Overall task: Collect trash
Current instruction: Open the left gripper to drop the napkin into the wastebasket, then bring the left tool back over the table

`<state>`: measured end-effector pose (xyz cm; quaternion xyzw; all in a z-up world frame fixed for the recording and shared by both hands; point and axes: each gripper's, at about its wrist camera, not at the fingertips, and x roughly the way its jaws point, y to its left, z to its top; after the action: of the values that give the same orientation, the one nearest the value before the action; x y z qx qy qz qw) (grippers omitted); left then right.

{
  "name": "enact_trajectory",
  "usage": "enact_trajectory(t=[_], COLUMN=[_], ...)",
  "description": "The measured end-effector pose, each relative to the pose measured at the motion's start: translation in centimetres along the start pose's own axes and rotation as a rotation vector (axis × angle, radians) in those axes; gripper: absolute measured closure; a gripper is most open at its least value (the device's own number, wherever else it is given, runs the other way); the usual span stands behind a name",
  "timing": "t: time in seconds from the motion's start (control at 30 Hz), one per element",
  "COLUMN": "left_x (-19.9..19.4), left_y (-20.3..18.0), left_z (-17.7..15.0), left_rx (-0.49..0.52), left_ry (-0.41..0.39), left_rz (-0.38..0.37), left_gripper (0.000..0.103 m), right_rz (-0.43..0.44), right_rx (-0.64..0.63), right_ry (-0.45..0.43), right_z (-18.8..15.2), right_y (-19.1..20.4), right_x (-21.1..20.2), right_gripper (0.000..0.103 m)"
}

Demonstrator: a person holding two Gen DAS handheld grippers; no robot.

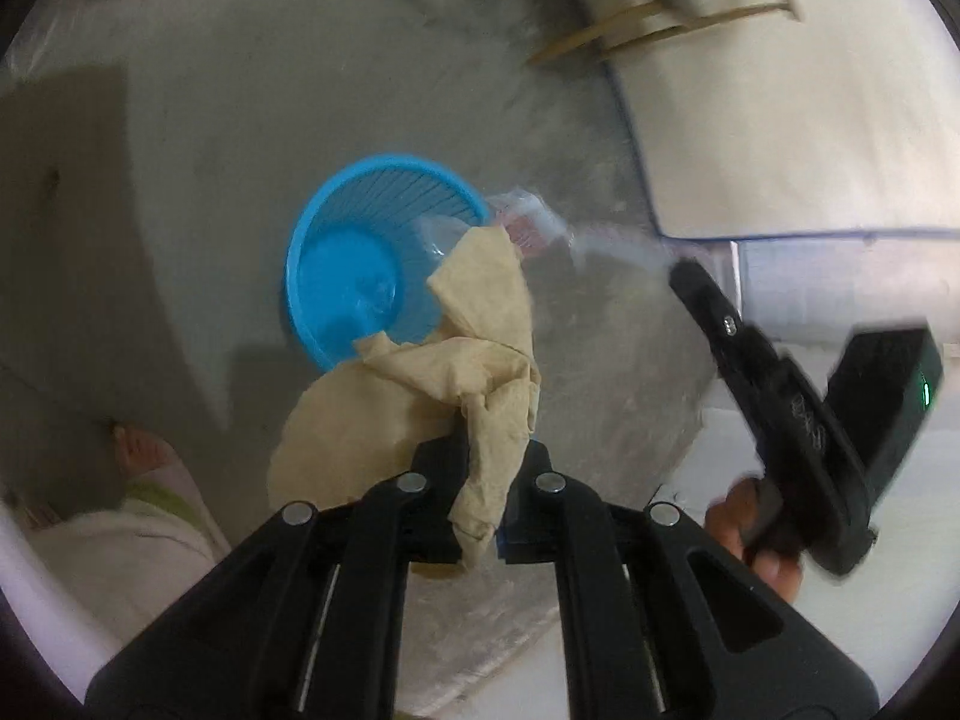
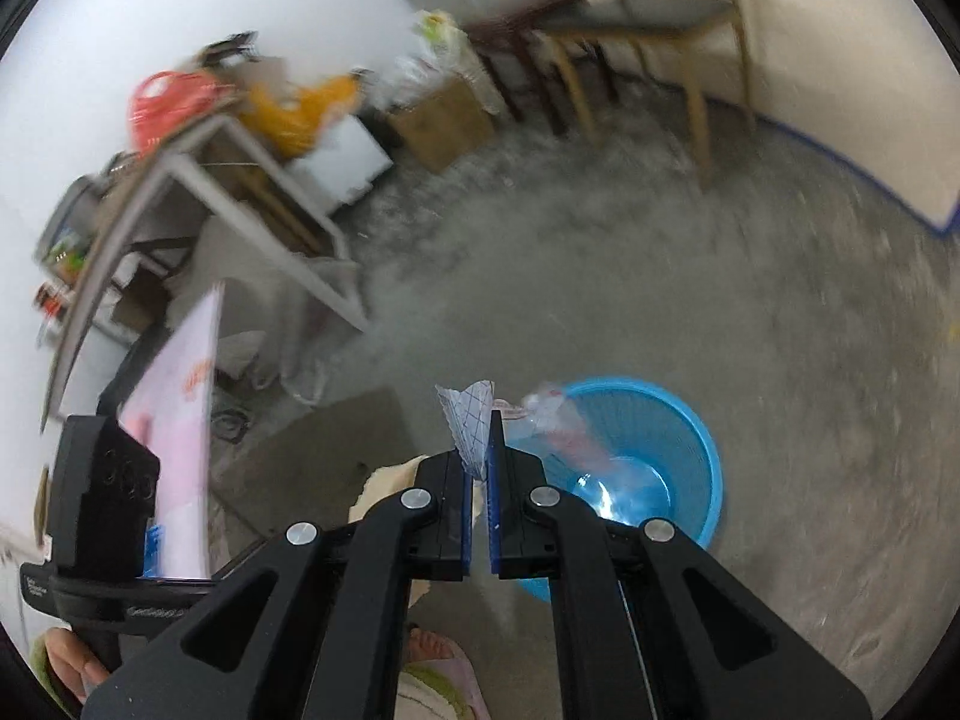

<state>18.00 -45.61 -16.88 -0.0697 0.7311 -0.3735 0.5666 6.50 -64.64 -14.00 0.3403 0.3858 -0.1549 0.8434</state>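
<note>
I see a bright blue basket (image 1: 336, 252) with ribbed walls, a tan crumpled paper (image 1: 420, 384) in my black left gripper (image 1: 480, 450), and a white wrapper (image 2: 471, 420) with a dark grid print between my right gripper's (image 2: 478, 468) blue pads (image 2: 493, 480), over a mottled grey floor (image 2: 660, 270)

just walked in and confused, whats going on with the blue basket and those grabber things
A person is collecting trash with a handheld gripper in each hand. The left gripper is shut on a crumpled tan paper; the right gripper pinches a clear plastic wrapper. Both are over the blue basket on the floor, nothing released yet.
</note>
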Motion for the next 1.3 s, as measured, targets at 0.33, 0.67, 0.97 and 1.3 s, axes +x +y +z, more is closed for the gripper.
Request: enact_trajectory(t=[0.33, 0.67, 0.97, 1.3], left_x=[7.8, 0.3, -15.5, -25.6], left_y=[0.0, -2.2, -3.6, 3.7], left_z=[5.3, 4.8, -4.4, -23.3], left_rx=[-0.135, -0.021, 0.271, 0.382], left_ry=[0.062, -0.059, -0.316, -0.622], left_rz=[0.056, -0.011, 0.053, 0.276], left_gripper=[0.06, 0.06, 0.055, 0.035], right_rz=[-0.02, -0.007, 0.006, -0.025], right_rx=[0.157, 0.117, -0.032, -0.262], right_ry=[0.113, 0.057, -0.02, -0.035], right_z=[0.0, -0.4, -2.6, -7.6], right_y=[-7.2, -7.1, -2.9, 7.0], right_x=[6.9, 4.7, -0.9, -8.4], right_gripper=[0.081, 0.056, 0.047, 0.026])
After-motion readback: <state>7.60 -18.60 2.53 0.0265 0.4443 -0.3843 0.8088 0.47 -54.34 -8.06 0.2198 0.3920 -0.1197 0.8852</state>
